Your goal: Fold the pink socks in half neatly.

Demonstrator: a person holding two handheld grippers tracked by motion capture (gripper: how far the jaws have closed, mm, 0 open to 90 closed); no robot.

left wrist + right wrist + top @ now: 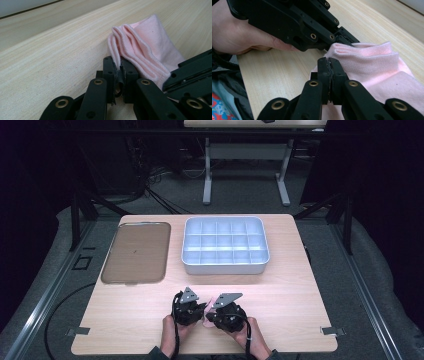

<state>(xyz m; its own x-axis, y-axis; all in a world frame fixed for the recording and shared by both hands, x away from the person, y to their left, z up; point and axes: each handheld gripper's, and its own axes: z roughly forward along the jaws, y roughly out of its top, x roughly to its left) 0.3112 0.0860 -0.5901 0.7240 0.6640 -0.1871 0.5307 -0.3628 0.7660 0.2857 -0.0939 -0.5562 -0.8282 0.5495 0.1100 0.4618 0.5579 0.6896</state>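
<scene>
Both of our hand-held grippers sit close together at the near edge of the tabletop point(280, 270), and between them lies a pink sock point(210, 306). Our left hand-held gripper point(117, 72) has its jaws clamped together on the ribbed cuff of the sock, a thin fold of pink fabric running down between the pads. In the left gripper view the sock rises from the jaws in soft folds and rests on the light wood, with the dark body of the other tool crossing the lower right corner.

Our right hand-held gripper point(328, 65) is also closed, its jaws pressed together against the pink knit; a sliver of fabric seems pinched at the tips, though the seam between the pads is too tight for us to see how much. In the right gripper view our left hand point(239, 32) wraps the other tool, whose jaw tips meet the cuff just above.

From the high view the sock is a small pink patch between the two tools, with our forearms coming in from below. Farther back on the tabletop stand a grey divided bin point(225, 265) and, to its left, a flat brown tray point(136, 252), both well apart from the sock.
</scene>
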